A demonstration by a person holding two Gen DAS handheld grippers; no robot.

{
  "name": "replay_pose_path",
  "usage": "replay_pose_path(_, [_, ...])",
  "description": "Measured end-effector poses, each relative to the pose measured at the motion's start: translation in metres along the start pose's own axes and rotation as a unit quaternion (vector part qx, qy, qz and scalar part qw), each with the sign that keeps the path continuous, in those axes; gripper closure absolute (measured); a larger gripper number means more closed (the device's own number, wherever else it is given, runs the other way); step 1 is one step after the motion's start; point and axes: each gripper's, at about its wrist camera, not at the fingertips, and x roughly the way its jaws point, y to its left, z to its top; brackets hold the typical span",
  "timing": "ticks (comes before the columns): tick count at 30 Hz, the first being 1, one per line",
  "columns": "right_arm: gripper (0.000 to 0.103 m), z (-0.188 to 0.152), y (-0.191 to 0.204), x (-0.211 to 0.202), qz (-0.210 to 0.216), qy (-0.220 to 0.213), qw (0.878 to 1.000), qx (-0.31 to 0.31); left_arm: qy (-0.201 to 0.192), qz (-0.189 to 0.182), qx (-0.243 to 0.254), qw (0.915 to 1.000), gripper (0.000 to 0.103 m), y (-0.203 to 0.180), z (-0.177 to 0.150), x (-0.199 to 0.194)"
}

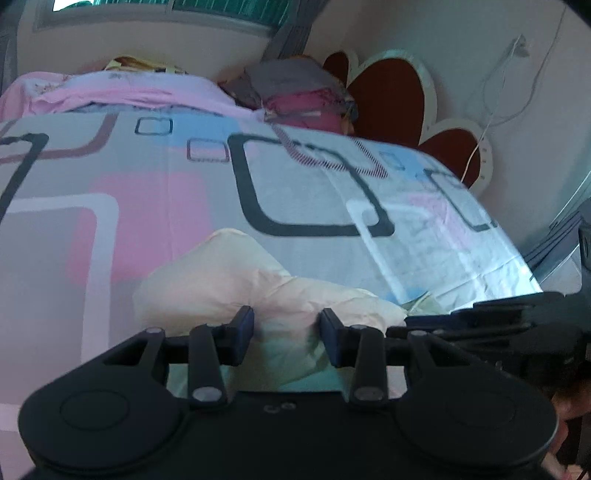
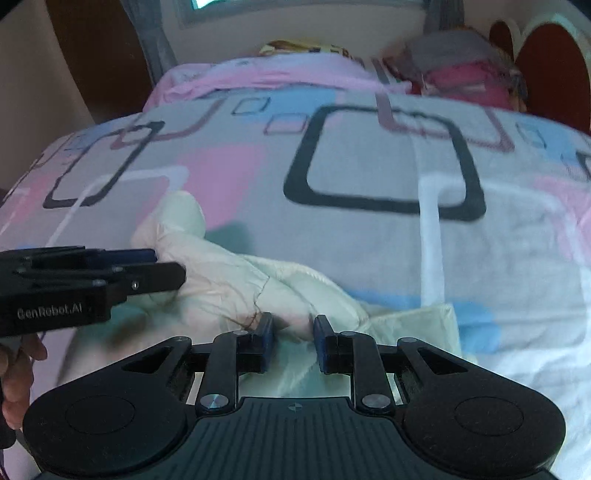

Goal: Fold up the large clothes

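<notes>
A cream-coloured garment (image 1: 236,284) lies bunched on a bed with a patterned cover (image 1: 147,192). My left gripper (image 1: 287,325) is open, its fingers standing on either side of a fold of the garment. In the right wrist view the same garment (image 2: 229,273) lies just ahead. My right gripper (image 2: 293,330) is open with a hump of cloth between its fingers. The left gripper (image 2: 162,267) comes in from the left there, its tips against the cloth.
A pink sheet (image 1: 122,96) and a pile of grey and red clothes (image 1: 306,96) lie at the bed's far end. A red and white headboard (image 1: 399,96) stands at the right, with white cables (image 1: 495,110) on the wall. A window (image 2: 295,7) is behind.
</notes>
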Motion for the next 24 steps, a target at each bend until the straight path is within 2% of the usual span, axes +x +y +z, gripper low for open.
replay_pose_path(6, [0.081, -0.022, -0.012, 0.013, 0.005, -0.001, 1.0, 0.015, 0.014, 0.024, 0.031, 0.9991, 0.065, -0.01, -0.01, 0.017])
replay_pose_path(12, [0.08, -0.017, -0.019, -0.007, 0.029, 0.006, 0.998, 0.055, 0.015, 0.028, 0.053, 0.9981, 0.065, -0.016, -0.006, -0.001])
replay_pose_path(13, [0.069, -0.016, -0.02, -0.018, 0.03, 0.001, 0.998, 0.057, 0.011, 0.023, 0.059, 0.9979, 0.064, -0.02, -0.005, -0.011])
replay_pose_path(14, [0.057, -0.017, -0.019, -0.034, 0.034, -0.013, 0.998, 0.044, 0.006, 0.016, 0.068, 0.9975, 0.062, -0.023, -0.005, -0.021])
replay_pose_path(15, [0.055, -0.019, -0.016, -0.047, 0.038, -0.025, 0.999, 0.028, -0.002, 0.01, 0.08, 0.9968, 0.062, -0.027, -0.007, -0.032])
replay_pose_path(19, [0.055, -0.035, -0.006, -0.093, 0.059, -0.041, 0.997, -0.03, -0.02, -0.003, 0.118, 0.9928, 0.06, -0.045, -0.022, -0.074])
replay_pose_path(24, [0.056, -0.069, 0.012, -0.127, 0.084, -0.032, 0.993, -0.077, -0.03, -0.042, 0.106, 0.993, 0.06, -0.057, -0.057, -0.111])
